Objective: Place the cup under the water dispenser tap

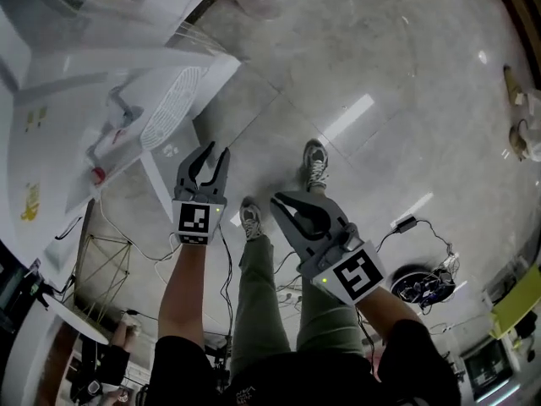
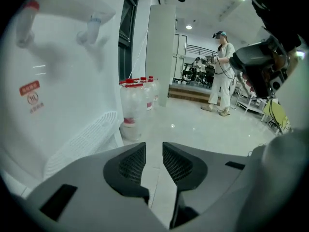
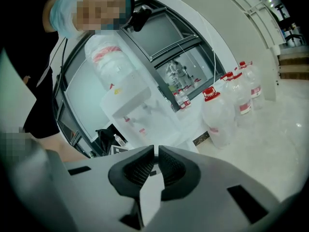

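Observation:
No cup shows in any view. The white water dispenser (image 1: 51, 117) stands at the left, with two taps (image 1: 118, 106) over a slotted drip tray (image 1: 172, 106). My left gripper (image 1: 217, 150) hangs over the floor just right of the tray, open, with nothing between its jaws. In the left gripper view (image 2: 153, 149) the dispenser (image 2: 58, 81), its red tap (image 2: 26, 21), its blue tap (image 2: 91, 28) and the drip tray (image 2: 87, 139) lie close on the left. My right gripper (image 1: 277, 200) is further right, shut and empty. The right gripper view (image 3: 156, 150) shows the dispenser (image 3: 130, 105) farther off.
Several large water bottles (image 2: 133, 105) stand on the floor beside the dispenser, and show again as bottles (image 3: 217, 115) in the right gripper view. A person (image 2: 222, 76) stands across the room. Cables and a power strip (image 1: 423, 277) lie on the floor at the right. My shoes (image 1: 315, 163) are below the grippers.

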`<state>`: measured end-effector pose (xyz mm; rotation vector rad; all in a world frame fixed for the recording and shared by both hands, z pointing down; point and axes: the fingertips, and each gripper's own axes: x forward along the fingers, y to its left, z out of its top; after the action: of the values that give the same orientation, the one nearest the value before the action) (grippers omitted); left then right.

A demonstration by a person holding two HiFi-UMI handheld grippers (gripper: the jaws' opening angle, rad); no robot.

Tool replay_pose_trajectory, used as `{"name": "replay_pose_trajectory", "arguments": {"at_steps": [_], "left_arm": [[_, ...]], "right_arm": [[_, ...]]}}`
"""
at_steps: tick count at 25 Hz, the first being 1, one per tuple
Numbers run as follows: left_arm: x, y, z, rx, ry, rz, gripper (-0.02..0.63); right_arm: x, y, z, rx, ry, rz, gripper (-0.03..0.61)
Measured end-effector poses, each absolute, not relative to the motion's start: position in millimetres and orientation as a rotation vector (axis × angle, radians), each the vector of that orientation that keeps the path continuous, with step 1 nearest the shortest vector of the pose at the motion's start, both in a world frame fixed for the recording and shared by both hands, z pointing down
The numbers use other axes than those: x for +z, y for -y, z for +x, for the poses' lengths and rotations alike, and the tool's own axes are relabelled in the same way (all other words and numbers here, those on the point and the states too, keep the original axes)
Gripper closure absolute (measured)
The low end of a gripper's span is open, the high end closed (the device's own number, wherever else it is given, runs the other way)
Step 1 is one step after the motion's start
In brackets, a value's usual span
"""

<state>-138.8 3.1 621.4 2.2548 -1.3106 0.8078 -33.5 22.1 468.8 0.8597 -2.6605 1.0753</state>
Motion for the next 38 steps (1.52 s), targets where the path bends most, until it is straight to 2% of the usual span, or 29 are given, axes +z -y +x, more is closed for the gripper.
{"name": "replay_pose_trajectory", "arguments": {"at_steps": [9,20,34,38], "left_arm": [[741,20,-155,0.933,1.31,2.193,0.503],[836,65,-203,1.081,1.346,2.104,0.418],[914,112,-238,1.238,1.435,1.964,0.347],[932,130,-250,1.268,1.464,1.928,0.345]], "right_arm": [[582,6,-19,1.076,2.6,0.841,0.532],[654,16,-31,1.134,2.608,0.739,0.532],[745,14,-13,1.178,2.543,0.612,0.532],[765,19,-8,1.165,2.534,0.594,0.532]]}}
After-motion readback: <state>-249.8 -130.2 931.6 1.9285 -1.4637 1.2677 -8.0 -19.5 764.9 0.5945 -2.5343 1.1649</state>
